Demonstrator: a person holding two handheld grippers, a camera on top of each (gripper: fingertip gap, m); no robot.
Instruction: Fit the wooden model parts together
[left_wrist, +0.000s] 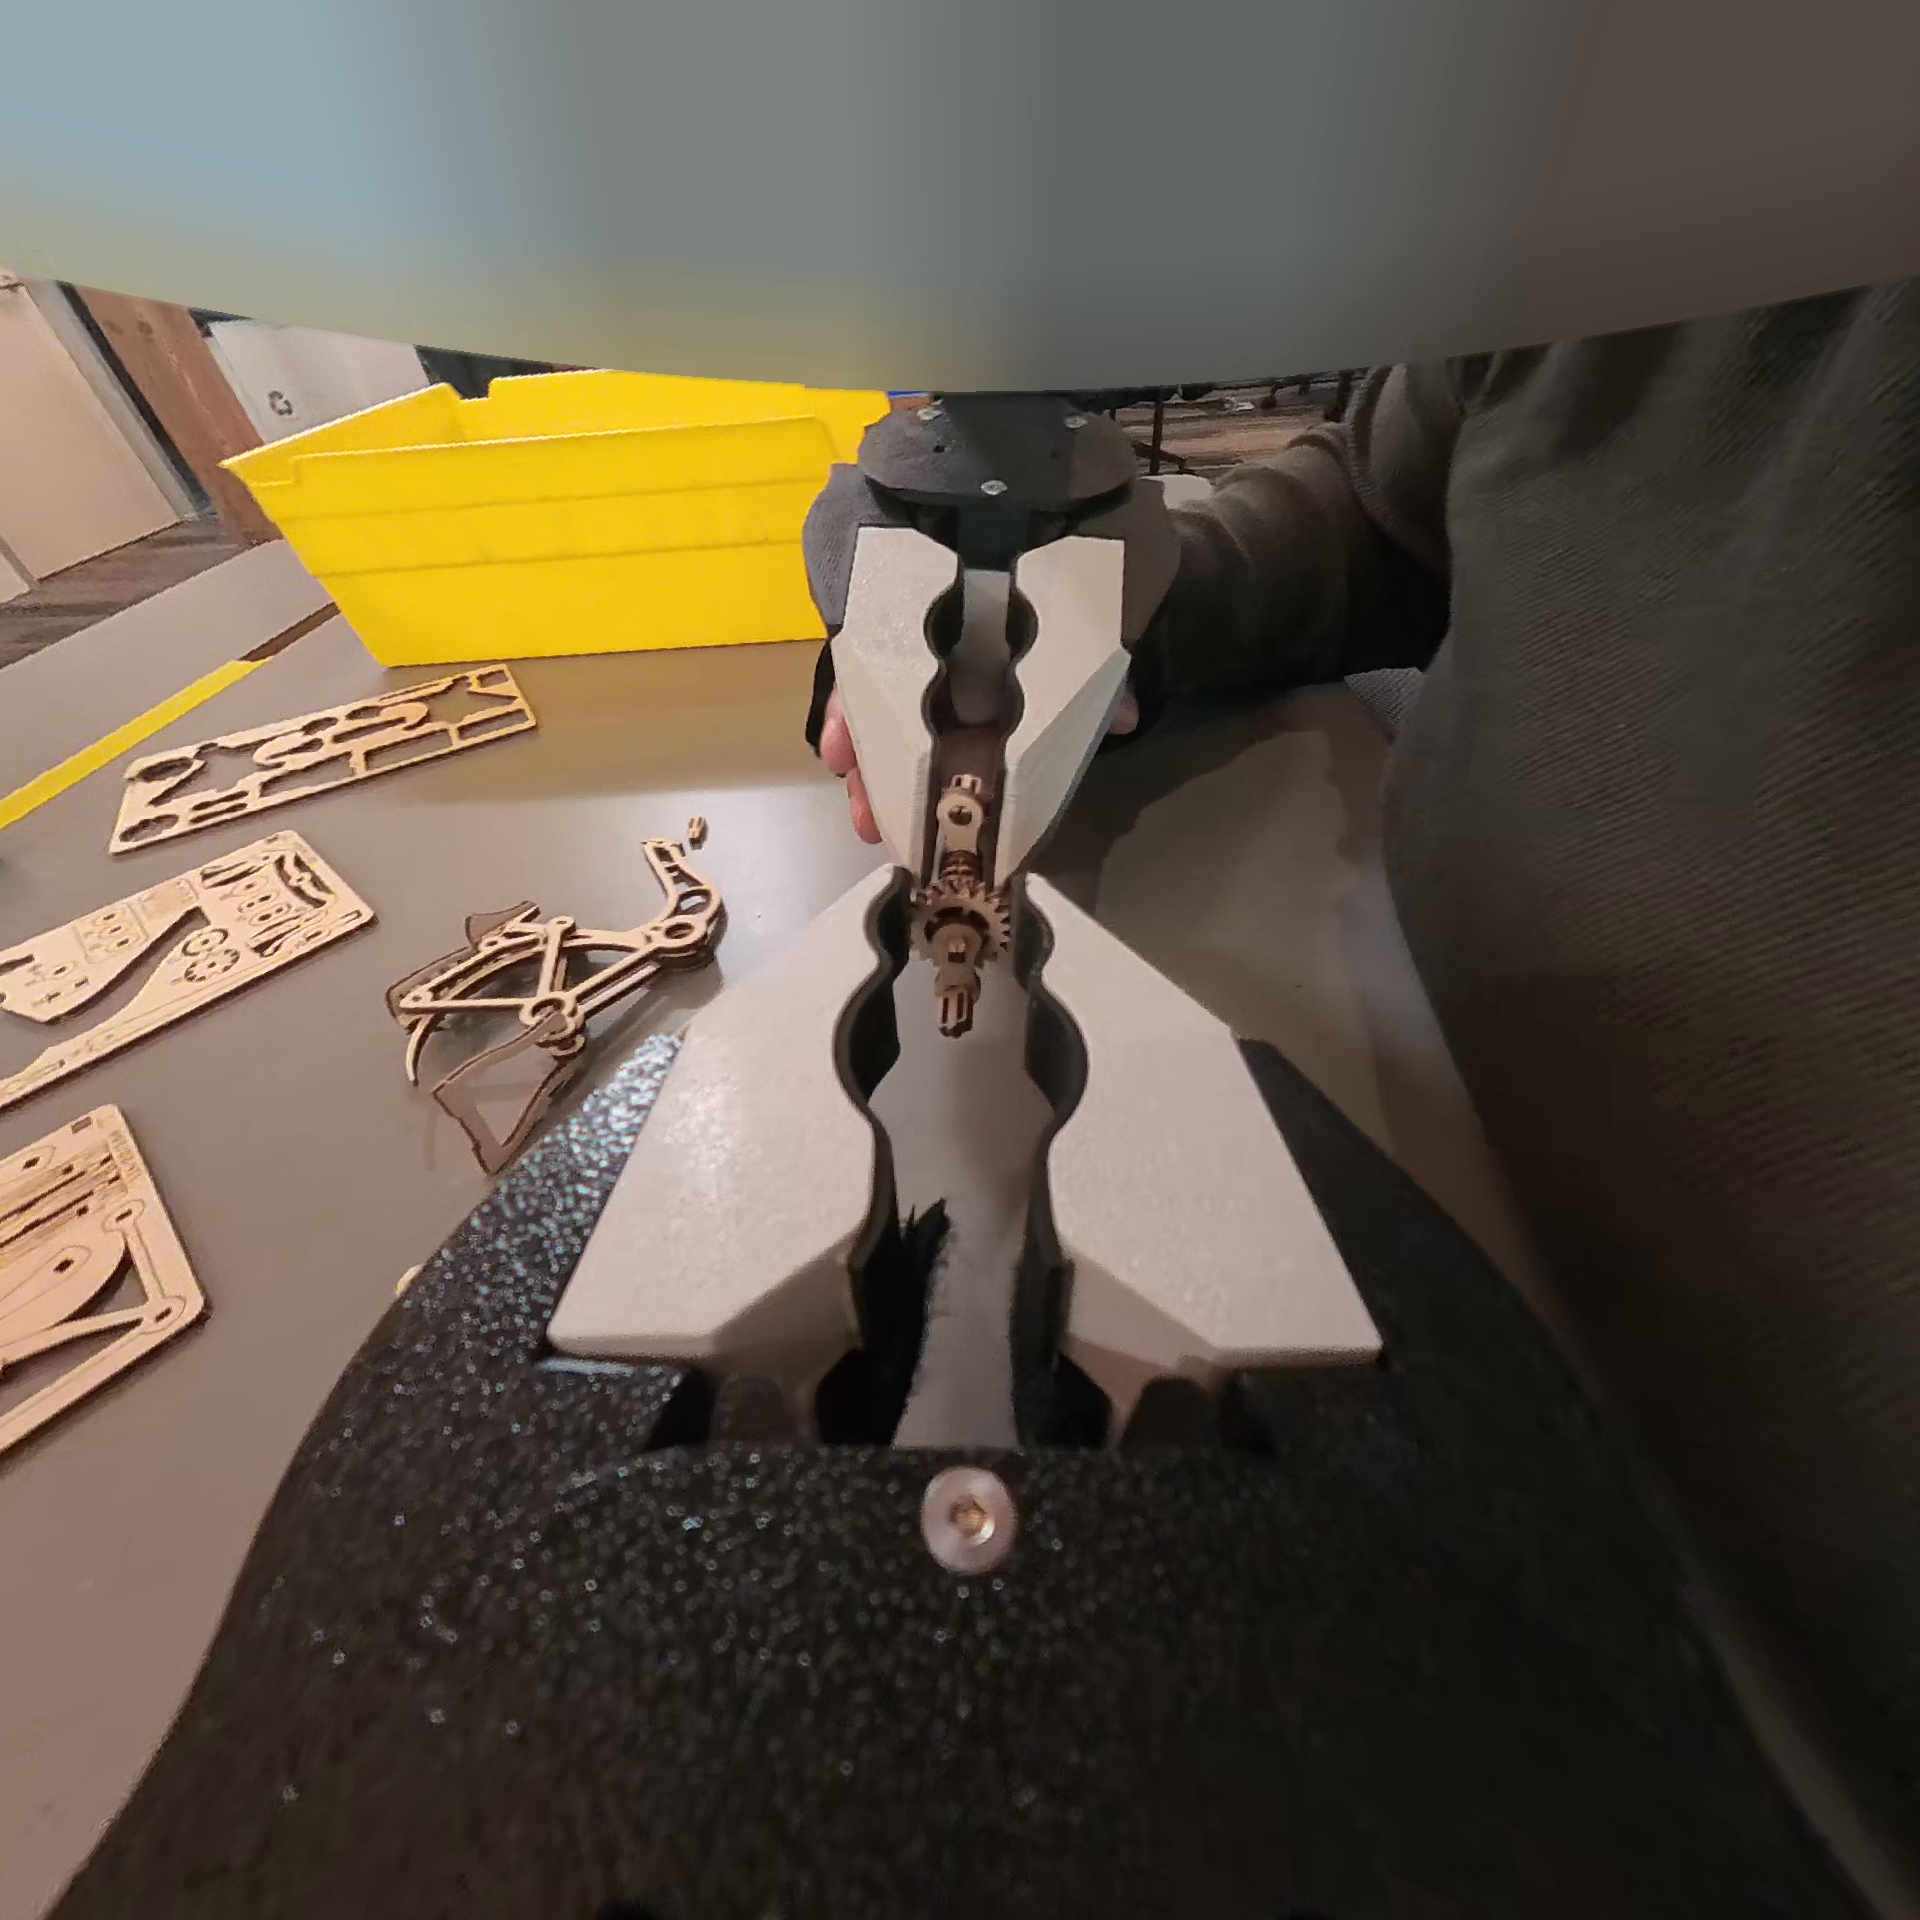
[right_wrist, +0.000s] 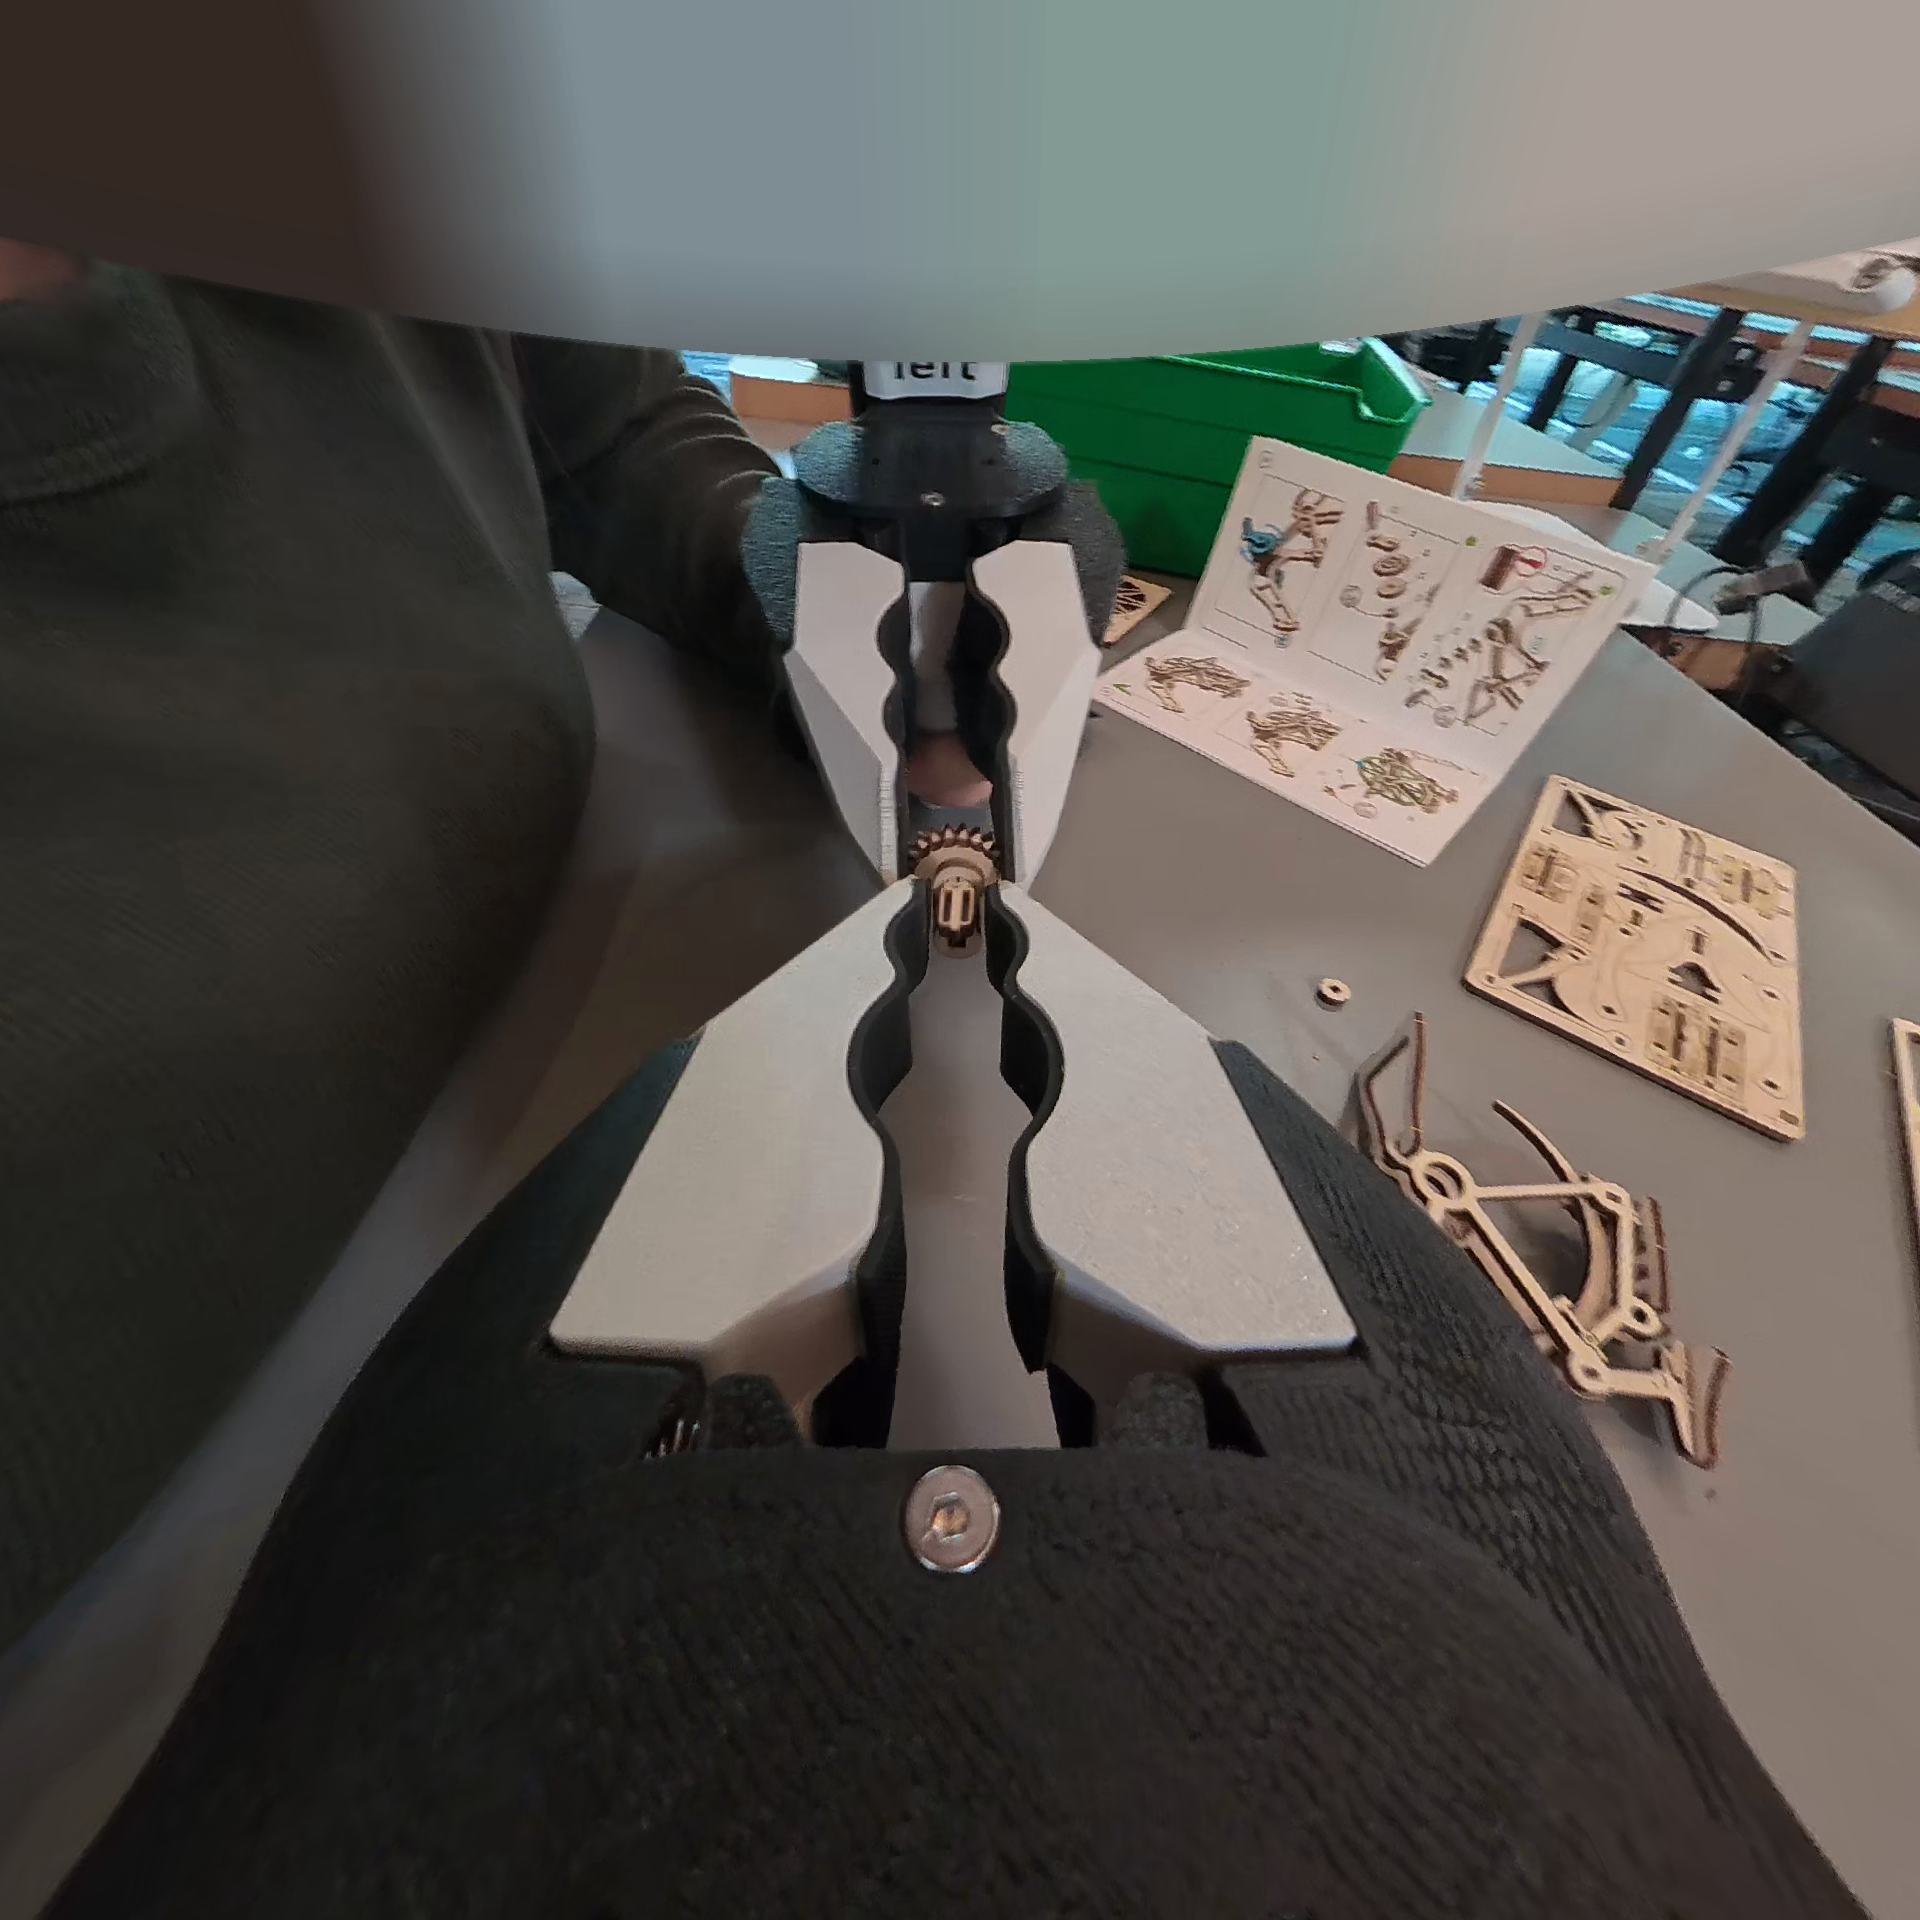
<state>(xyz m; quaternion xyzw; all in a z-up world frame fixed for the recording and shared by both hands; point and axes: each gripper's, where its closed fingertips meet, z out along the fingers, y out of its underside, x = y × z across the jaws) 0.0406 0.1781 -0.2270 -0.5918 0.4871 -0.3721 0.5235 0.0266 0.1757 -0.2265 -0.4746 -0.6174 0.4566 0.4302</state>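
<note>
Two hand-held grippers meeting tip to tip above the surface (left_wrist: 312, 1226), left hand-held gripper (left_wrist: 961, 940) and right hand-held gripper (right_wrist: 951, 914) both clenched on the light, brittle-looking wooden gear-and-axle assembly (left_wrist: 958, 930); best gripped by the axle, sparing the thin teeth.

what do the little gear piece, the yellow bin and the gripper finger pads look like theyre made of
Small toothed gear assembly: thin laser-cut wood, pale faces with dark, scorched-looking edges, matte.
Yellow open-top bin: looks like moulded plastic, uniform colour with a smooth, slightly glossy wall.
Wavy black pads lining the left gripper fingers: probably rubber or soft plastic, matte black; the look alone leaves this open.
</note>
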